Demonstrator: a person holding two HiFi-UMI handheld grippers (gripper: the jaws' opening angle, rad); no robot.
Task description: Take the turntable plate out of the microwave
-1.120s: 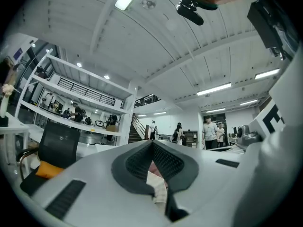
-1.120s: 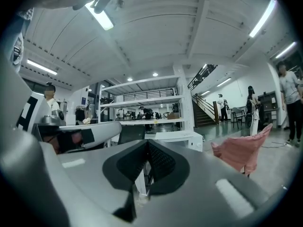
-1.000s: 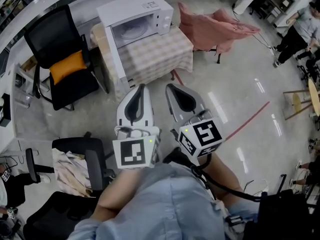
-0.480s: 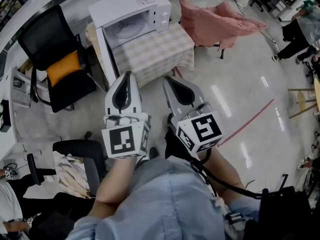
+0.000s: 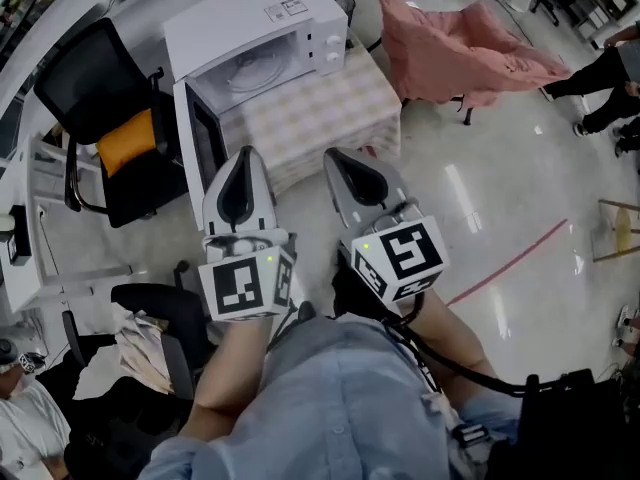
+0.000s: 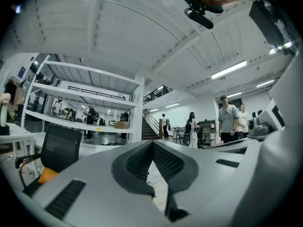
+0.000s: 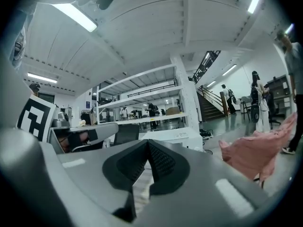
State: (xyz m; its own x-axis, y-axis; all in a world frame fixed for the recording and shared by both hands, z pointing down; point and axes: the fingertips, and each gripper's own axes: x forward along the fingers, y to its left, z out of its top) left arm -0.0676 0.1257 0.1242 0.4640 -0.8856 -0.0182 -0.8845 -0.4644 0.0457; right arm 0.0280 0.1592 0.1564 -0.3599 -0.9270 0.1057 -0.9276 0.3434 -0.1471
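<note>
A black chair point(image 5: 85, 73) with an orange cushion point(image 5: 125, 140) stands on the glossy pale floor point(image 5: 480, 208), a pink cloth point(image 5: 450, 53) draped nearby. Strip lights point(image 7: 71, 14) cross the white ceiling point(image 7: 156, 27).

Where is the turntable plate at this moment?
In the head view, the turntable plate lies inside the open microwave, upper left of centre, which stands on the checked table.

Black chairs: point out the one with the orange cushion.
The far black chair beside the microwave, at the head view's upper left; an orange cushion lies on its seat. The nearer black chair holds crumpled pale cloth instead.
</note>
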